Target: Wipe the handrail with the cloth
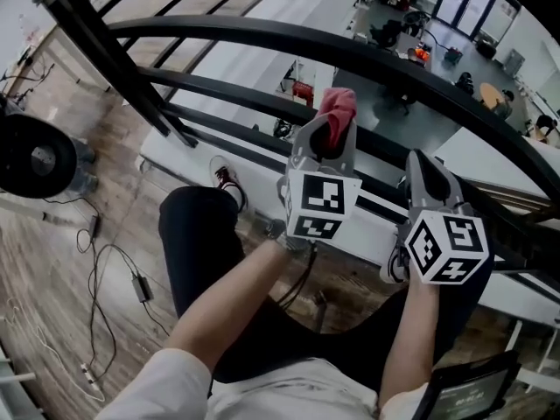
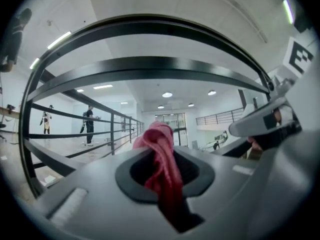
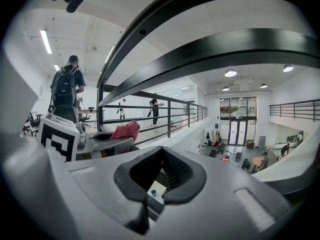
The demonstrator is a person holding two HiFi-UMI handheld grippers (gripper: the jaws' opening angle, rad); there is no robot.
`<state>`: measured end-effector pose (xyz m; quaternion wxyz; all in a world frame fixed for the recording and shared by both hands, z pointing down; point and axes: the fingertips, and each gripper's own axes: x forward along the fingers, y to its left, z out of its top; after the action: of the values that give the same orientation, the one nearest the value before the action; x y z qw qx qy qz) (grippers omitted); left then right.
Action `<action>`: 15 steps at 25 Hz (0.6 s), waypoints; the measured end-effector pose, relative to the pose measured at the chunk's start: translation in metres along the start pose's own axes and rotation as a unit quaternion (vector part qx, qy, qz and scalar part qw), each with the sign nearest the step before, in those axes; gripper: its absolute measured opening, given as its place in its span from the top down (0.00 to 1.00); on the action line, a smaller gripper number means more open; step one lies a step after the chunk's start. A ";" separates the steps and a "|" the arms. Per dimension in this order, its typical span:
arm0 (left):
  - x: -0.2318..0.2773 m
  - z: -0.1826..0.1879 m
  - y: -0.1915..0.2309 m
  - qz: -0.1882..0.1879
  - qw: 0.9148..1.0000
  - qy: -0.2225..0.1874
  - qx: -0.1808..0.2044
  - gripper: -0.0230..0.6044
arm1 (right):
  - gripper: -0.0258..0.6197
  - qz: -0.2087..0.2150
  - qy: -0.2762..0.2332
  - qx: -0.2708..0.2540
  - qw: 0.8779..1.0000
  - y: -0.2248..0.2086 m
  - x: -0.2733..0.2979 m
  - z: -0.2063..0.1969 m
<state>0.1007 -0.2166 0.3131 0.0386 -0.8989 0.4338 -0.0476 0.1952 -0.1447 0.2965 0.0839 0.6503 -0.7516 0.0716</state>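
Note:
The black handrail [image 1: 306, 42] curves across the top of the head view, with thinner rails below it. My left gripper [image 1: 327, 143] is shut on a red cloth [image 1: 338, 110] that sticks up from its jaws, just under the top rail and in front of the lower rails. In the left gripper view the cloth [image 2: 161, 159] hangs bunched between the jaws, and the handrail [image 2: 150, 28] arcs above it, apart from it. My right gripper [image 1: 420, 163] is held beside the left one, to its right. Its jaws [image 3: 160, 184] are shut with nothing in them, under the handrail [image 3: 210, 56].
I stand on a wooden floor with cables [image 1: 105, 278] and a round black object [image 1: 35, 156] at the left. Beyond the railing is a drop to a lower office floor [image 1: 411, 103] with desks. A screen [image 1: 464, 396] sits at the bottom right. A person with a backpack [image 3: 66, 91] stands nearby.

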 end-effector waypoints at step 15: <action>0.011 0.002 -0.066 -0.128 0.987 0.095 -0.001 0.86 | 0.96 -0.047 -0.016 0.045 0.998 -0.071 -0.037 0.000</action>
<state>0.1592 -0.1845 0.3191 -0.0101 -0.9384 0.3171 -0.1372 0.2707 -0.1194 0.2882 0.0452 0.6889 -0.7177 0.0910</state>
